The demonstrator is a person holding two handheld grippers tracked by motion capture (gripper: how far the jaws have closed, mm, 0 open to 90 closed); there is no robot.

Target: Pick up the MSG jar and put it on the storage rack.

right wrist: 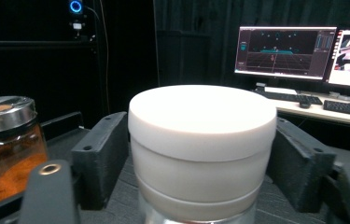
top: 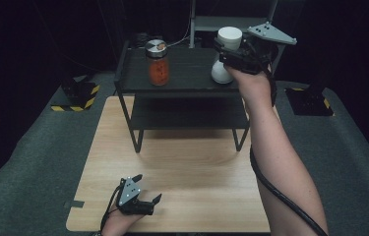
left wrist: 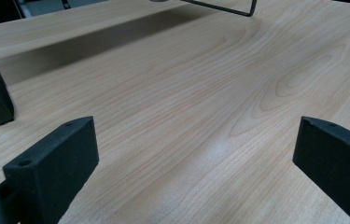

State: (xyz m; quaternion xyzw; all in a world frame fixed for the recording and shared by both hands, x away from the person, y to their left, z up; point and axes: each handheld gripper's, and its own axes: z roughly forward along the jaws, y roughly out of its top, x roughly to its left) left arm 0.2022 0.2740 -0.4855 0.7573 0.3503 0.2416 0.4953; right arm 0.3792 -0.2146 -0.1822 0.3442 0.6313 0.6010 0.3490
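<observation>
On shelf top (top: 192, 61), right gripper (right wrist: 200, 154) clasping unlabelled white-capped jar (right wrist: 202, 149)

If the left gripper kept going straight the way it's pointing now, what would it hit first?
Probably the foot of the black shelf rack. The left gripper sits open, low over the wooden table, with bare wood ahead until that foot. Depth is hard to judge, and it might graze the tabletop first.

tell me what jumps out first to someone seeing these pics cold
The right gripper stands out first, raised to the top shelf of the black rack with its jaws on either side of the white-capped jar. Next is the orange-filled jar with a metal lid at the shelf's left. The left gripper rests open, low on the wooden table.
</observation>
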